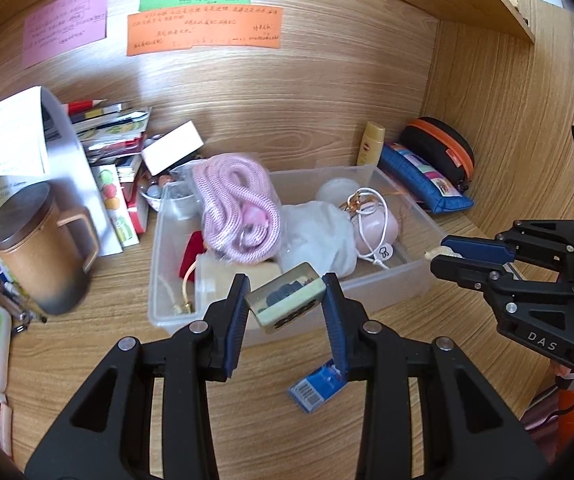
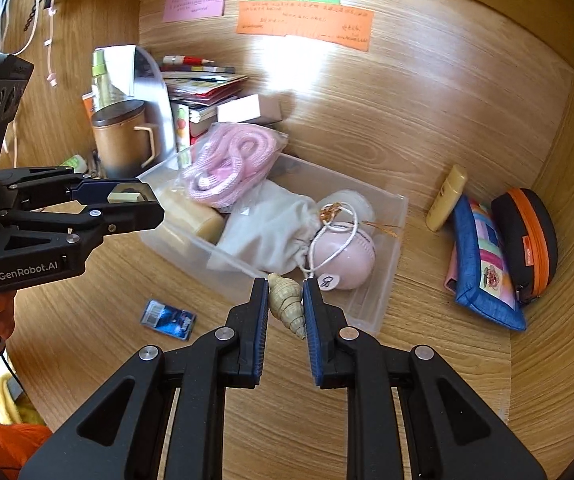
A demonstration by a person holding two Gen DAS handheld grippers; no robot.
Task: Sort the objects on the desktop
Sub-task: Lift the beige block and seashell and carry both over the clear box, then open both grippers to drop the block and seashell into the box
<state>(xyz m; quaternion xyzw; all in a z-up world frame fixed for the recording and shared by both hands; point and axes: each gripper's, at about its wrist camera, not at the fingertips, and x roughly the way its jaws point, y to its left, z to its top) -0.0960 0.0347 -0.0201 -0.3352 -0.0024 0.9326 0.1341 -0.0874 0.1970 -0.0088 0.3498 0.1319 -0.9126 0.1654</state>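
**Both grippers loaded above the clear bin**

The left gripper [image 1: 285, 305] is clamped on a clear block [image 1: 285, 303] with a dark shape set inside it, held just over the near wall of the bin [image 1: 391, 284]. The right gripper [image 2: 285, 300] is clamped on a pale spiral shell [image 2: 287, 304], its pads pressed to the shell's sides, at the bin's near edge.

The bin is a clear plastic box on the wooden desk [image 1: 367, 420], and it is crowded. A pink rope [image 1: 235, 208] in a plastic bag lies piled at the back left. Beside it sits a white cloth pouch [image 1: 315, 236], and next to that a pink ball [image 2: 345, 254] with a white cord [image 2: 335, 232] looped over it and a small round tag. A cream block [image 2: 195, 216] and something red [image 1: 191, 256] lie at the bin's left end; what the red thing is I cannot tell.

On the desk in front of the bin lies a small blue packet [image 2: 169, 318] with a barcode. Left of the bin stands a brown lidded mug [image 1: 43, 248] before a stack of books [image 1: 119, 184]. Right of it lie a yellow tube [image 2: 447, 198], a blue pouch [image 2: 483, 264] and a black case [image 2: 527, 240] with an orange zip. Coloured notes [image 1: 203, 30] are stuck on the back wall.
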